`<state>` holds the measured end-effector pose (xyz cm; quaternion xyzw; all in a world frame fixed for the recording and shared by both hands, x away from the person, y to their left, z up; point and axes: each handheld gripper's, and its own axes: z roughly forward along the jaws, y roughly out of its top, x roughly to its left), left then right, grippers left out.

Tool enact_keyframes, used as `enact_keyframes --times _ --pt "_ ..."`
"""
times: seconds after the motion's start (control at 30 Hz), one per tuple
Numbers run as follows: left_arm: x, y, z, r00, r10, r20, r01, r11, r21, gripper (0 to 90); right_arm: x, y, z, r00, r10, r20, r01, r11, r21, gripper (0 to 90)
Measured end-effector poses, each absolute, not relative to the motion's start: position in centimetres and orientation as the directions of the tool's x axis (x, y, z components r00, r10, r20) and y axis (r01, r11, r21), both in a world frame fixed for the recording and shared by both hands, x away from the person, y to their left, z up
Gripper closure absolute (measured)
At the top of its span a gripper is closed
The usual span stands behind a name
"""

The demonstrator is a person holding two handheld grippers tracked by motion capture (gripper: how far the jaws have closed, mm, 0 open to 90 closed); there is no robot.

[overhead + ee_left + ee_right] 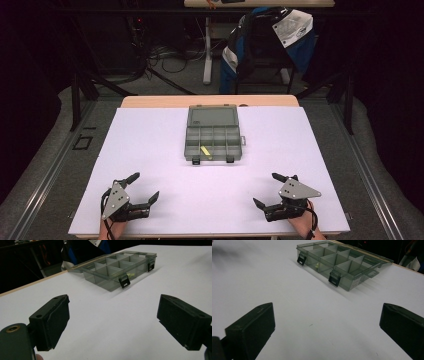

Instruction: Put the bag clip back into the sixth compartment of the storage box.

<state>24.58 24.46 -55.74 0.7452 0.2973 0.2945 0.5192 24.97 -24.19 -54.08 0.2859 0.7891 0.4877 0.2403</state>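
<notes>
Work barely begun: both grippers idle, organizer box untouched.

Left gripper [139,189] and right gripper [267,190] rest on the white table [150,145], jaws spread wide and holding nothing. The organizer box [213,140] lies well ahead of both sets of fingertips, midway between them, lid folded back, latches hanging free. A small yellow piece [205,151] sits in a front compartment. Judging by this, reaching, grasping and any sorting or closing all remain.

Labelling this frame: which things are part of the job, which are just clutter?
Job:
- compartment box, lid open
- yellow piece in a front compartment
- left gripper, open
- right gripper, open

Clutter:
- jacket on chair behind the table
- cables on the floor
</notes>
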Motion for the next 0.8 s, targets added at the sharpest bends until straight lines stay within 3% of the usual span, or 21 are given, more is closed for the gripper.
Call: enact_keyframes --times 0.8 --pt "24.5 24.4 -55.8 0.654 0.745 0.133 0.141 -0.293 0.946 11.0 24.2 -25.3 -55.2 -0.695 0.714 -0.083 0.235 0.335 0.912 0.0"
